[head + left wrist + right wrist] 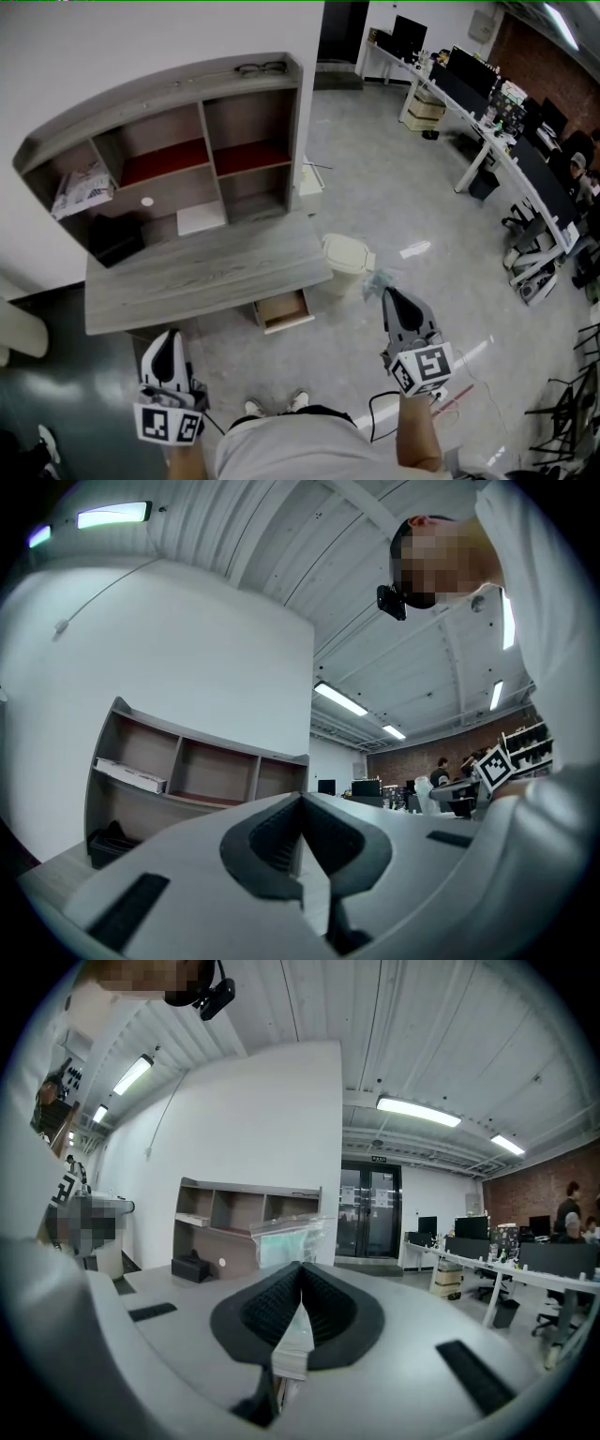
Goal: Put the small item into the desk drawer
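The small item is a clear zip bag [284, 1234] with pale green contents. My right gripper [300, 1269] is shut on its lower edge, and the bag stands up past the fingertips. In the head view the right gripper [387, 294] holds the bag [375, 279] above the floor, to the right of the grey desk [206, 272]. The desk drawer [284, 310] is pulled open below the desk's front edge, left of the bag. My left gripper [169, 336] hangs at the desk's near left side. In its own view the left gripper [300, 801] is shut with nothing in it.
A hutch [178, 141] with several cubbies stands on the desk and holds folded papers [82, 187]. A black box [115, 239] sits on the desktop. A white bin [345, 255] stands right of the desk. Office desks [506, 141] line the far right.
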Motion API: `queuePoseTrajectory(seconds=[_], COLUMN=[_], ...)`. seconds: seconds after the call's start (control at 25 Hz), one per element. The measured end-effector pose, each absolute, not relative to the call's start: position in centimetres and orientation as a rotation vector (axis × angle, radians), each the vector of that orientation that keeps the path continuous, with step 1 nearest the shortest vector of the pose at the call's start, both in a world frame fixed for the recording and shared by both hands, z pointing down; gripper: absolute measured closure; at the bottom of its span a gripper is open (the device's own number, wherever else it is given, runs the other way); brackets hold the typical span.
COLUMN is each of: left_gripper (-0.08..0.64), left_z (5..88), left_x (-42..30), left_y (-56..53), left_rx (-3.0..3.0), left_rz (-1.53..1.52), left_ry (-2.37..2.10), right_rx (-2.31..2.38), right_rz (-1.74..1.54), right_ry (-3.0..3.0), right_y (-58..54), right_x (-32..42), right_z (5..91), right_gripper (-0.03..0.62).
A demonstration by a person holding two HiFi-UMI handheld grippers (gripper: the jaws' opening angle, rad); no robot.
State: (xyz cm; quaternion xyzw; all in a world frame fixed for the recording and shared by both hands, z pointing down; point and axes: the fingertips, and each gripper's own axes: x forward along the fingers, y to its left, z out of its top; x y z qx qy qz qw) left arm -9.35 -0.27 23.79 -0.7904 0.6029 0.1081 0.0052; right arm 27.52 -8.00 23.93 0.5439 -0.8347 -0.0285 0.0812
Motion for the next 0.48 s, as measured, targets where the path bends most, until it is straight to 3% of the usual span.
queuePoseTrajectory(seconds=[0.48], left_gripper=[0.543], left_z=[23.7], left_x=[-9.8], left_y=[0.8], left_rx=[-2.485], left_rz=[0.327], left_ry=[1.870], right_rx=[1.600], right_rz=[-0.127], right_ry=[-2.457], right_y=[-6.8], right_x=[26.0], right_z=[24.2], right_gripper=[0.566])
